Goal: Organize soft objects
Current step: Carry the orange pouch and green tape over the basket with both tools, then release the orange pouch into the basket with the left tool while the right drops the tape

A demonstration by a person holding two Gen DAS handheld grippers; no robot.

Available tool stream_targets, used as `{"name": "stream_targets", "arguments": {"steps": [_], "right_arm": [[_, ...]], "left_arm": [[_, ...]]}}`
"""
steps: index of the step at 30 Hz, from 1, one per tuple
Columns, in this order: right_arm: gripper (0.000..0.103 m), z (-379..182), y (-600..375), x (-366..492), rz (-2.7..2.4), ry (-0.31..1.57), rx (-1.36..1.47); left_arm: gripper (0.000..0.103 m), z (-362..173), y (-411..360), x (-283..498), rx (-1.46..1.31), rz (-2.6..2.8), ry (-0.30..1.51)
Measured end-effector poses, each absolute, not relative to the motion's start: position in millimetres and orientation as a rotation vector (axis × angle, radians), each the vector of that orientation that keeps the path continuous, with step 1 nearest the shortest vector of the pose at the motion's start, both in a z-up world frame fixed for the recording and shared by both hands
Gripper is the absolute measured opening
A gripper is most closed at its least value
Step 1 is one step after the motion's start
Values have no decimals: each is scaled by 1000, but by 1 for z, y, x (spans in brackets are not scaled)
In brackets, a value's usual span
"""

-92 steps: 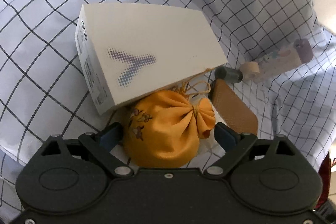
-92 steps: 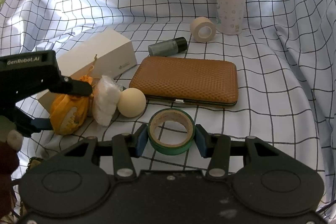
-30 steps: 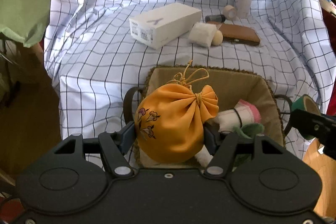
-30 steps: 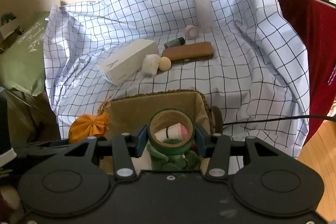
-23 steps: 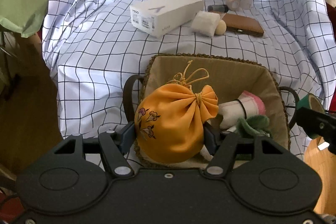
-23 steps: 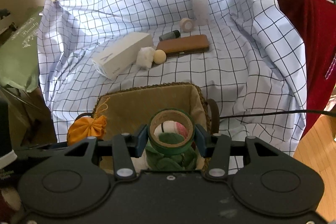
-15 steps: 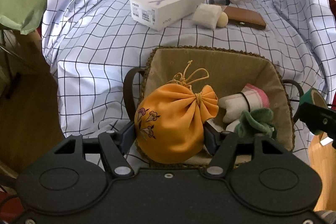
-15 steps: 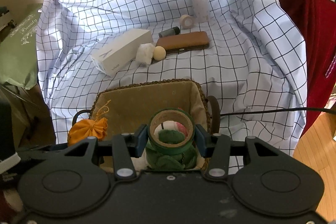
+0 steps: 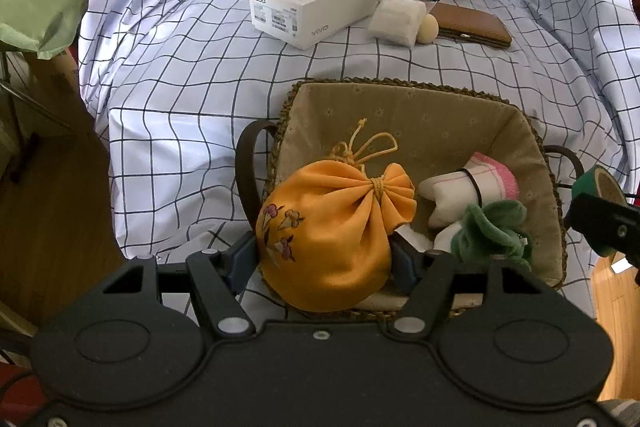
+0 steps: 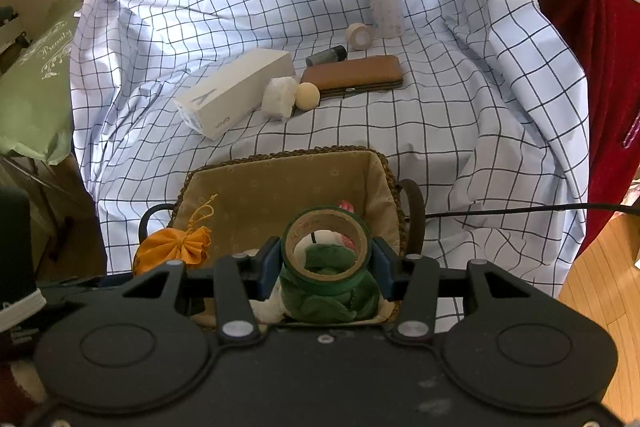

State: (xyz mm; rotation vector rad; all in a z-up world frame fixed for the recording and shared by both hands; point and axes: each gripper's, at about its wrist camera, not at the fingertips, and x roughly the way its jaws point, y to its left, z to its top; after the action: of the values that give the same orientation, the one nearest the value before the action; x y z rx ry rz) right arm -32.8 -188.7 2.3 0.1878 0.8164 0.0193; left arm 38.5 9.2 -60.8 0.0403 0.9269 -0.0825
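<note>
The orange pouch (image 9: 328, 235) is soft matt cloth with a braided cord, and it hangs over a basket (image 9: 400, 85) of rough woven fibre lined in dull beige fabric, beside a fuzzy green cloth (image 9: 494, 229). The checked sheet (image 9: 192, 75) is thin, wrinkled cotton-like cloth. The white box (image 9: 320, 9) looks like smooth matt card, the brown case (image 9: 472, 27) like textured leather, and the green tape roll (image 10: 326, 255) is glossy over a cardboard core.

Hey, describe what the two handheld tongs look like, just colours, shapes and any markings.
Both are matte black plastic. The left tongs and right tongs each have a broad body with two round raised discs, silver screws at the finger pivots, angular black fingers, and blue pads. No lettering is legible on either.
</note>
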Motion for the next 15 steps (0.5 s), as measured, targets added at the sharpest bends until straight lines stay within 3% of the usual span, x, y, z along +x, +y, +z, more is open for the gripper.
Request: {"name": "stream_targets", "arguments": {"steps": [15], "right_arm": [[47, -3, -185, -23, 56, 853, 171]], "left_arm": [[66, -59, 11, 37, 32, -84, 919]]}}
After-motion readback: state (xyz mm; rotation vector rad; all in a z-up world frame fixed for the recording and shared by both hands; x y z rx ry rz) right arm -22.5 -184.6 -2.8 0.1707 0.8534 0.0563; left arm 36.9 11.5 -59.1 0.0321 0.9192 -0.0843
